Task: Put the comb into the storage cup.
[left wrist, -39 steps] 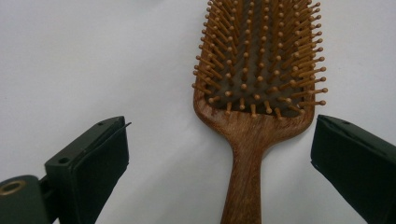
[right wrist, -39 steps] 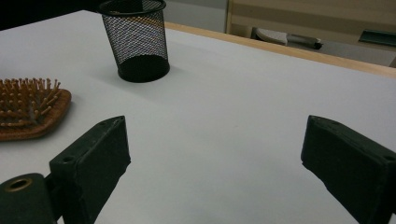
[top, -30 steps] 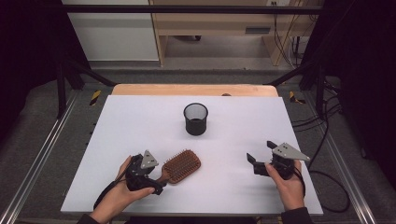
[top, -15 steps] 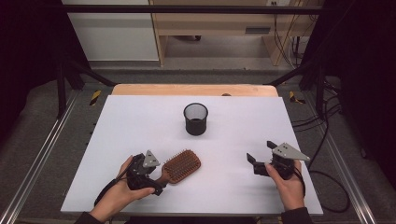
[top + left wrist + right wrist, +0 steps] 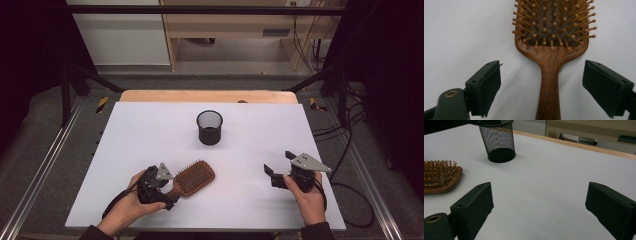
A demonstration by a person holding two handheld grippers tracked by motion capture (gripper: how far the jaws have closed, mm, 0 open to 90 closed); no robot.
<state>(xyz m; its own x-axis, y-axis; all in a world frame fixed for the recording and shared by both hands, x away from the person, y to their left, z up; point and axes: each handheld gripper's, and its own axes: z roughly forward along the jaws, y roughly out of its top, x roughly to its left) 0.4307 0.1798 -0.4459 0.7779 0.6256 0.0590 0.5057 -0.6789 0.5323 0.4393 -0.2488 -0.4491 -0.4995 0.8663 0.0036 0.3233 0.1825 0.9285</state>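
At the left of the high view, the person's left hand is resting low on the white table and holding the left gripper at the handle end of the wooden hairbrush. In the left gripper view the hairbrush is lying bristles up, its handle running between the two black jaws. The jaws have just been closing in, yet they are standing fairly wide, each pad clear of the handle with bare table showing on both sides. The hairbrush is lying flat near the front edge of the table, left of centre, its head pointing away and to the right.

Further along, toward the middle and well behind the brush, a black mesh cup is standing upright on the table.

At the right, the person's right hand is holding the right gripper just above the table, well apart from the brush. In the right gripper view its jaws are gaping wide with nothing between them, pointing across the table toward the mesh cup, and the hairbrush is lying off to the left.
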